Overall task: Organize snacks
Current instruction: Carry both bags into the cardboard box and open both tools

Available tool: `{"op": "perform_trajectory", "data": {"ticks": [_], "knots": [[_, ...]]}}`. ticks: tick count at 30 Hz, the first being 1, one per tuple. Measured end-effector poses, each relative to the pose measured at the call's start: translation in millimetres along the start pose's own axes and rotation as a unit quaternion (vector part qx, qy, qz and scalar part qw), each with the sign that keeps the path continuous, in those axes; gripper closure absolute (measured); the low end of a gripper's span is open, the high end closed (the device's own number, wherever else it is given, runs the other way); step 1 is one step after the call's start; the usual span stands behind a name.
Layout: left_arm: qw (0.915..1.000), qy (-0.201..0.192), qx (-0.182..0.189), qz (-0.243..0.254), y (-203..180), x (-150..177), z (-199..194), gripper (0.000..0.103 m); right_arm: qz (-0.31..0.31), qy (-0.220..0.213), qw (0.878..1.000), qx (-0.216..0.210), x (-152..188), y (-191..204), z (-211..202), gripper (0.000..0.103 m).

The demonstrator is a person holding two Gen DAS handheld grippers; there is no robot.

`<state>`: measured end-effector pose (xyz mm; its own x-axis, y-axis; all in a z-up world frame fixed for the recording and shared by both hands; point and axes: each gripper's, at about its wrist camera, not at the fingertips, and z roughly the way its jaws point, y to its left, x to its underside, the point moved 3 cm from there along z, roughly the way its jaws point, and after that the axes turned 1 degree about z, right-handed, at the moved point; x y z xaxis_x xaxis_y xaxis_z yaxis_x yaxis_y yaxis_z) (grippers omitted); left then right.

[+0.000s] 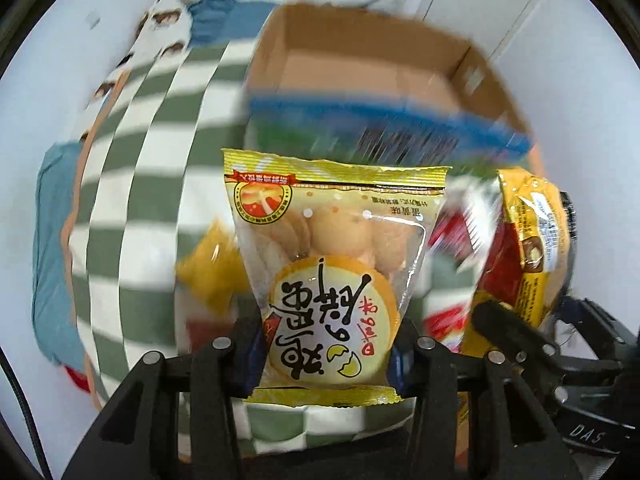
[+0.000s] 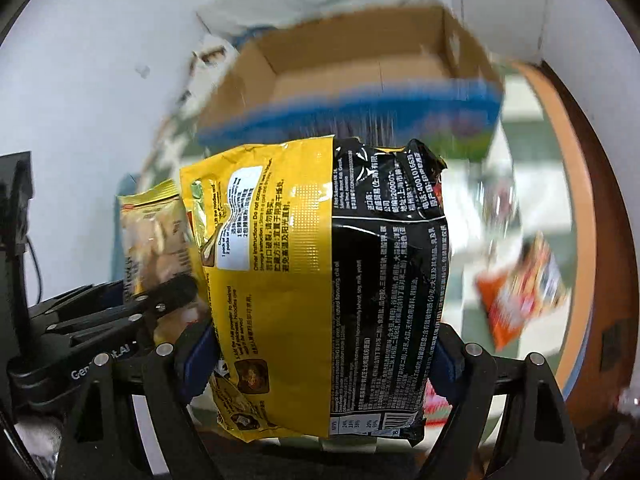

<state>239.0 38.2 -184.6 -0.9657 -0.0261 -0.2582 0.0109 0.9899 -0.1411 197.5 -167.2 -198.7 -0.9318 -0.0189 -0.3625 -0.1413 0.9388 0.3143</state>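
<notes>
The left gripper (image 1: 326, 354) has its jaws closed on a clear yellow-trimmed egg-biscuit bag (image 1: 332, 268), held upright above the green-checked surface (image 1: 152, 168). The right gripper (image 2: 320, 360) clamps a yellow-and-black noodle packet (image 2: 320, 280) — both packets side by side, just before the open cardboard box (image 2: 352, 76). An orange snack packet (image 2: 520, 292) lies on the surface, blurred.

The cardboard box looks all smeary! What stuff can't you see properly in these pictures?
- Cardboard box: motion blur in both views smears its printed front; its floor is partly hidden by its own front wall.
- Orange packet on the checkered tablecloth: right wrist view, too blurred to read.
- Noodle packet: only its back shows.
- Egg biscuit bag: hides the table behind it, left wrist view.
</notes>
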Motion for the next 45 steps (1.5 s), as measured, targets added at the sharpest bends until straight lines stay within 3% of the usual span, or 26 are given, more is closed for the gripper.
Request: {"op": "perform_trajectory", "data": {"ticks": [1,5,9,13,18,25,35,36,38,39,40,45], "knots": [[0.9997,-0.025,-0.001,-0.001,-4,-16,-14,0.059,-0.002,-0.010,1.000,-0.009,-21,0,-13,0.015],[0.9985,-0.051,0.020,-0.003,-21,-87,-36,0.059,-0.009,-0.045,0.999,-0.021,-90,-11,-30,0.015],[0.9975,-0.059,0.035,-0.019,-26,-163,-28,0.059,-0.018,-0.061,0.998,-0.001,-166,-30,-10,0.015],[0.9986,-0.038,0.029,-0.023,-30,-225,5,0.059,-0.012,-0.042,0.999,0.014,-225,-51,28,0.015],[0.9969,0.038,0.049,-0.048,-23,-274,75,0.058,-0.001,0.011,0.999,0.035,-279,-60,96,0.015],[0.9938,0.091,0.036,-0.052,-20,-295,139,0.058,0.011,0.075,0.995,0.058,-301,-83,175,0.015],[0.9910,0.122,0.026,-0.048,-29,-304,169,0.057,0.015,0.101,0.992,0.078,-329,-90,220,0.015],[0.9912,0.120,0.025,-0.050,-29,-306,170,0.052,0.014,0.110,0.990,0.081,-331,-90,222,0.014],[0.9925,0.108,0.025,-0.052,-30,-309,168,0.031,0.013,0.127,0.988,0.086,-332,-90,233,0.011],[0.9929,0.105,0.022,-0.052,-31,-312,168,0.012,0.013,0.135,0.987,0.089,-333,-87,240,0.007],[0.9938,0.099,0.014,-0.049,-32,-313,167,0.006,0.011,0.133,0.987,0.090,-334,-86,244,0.006],[0.9961,0.082,-0.015,-0.029,-35,-309,159,0.005,0.008,0.121,0.989,0.089,-336,-87,228,0.005]]}}
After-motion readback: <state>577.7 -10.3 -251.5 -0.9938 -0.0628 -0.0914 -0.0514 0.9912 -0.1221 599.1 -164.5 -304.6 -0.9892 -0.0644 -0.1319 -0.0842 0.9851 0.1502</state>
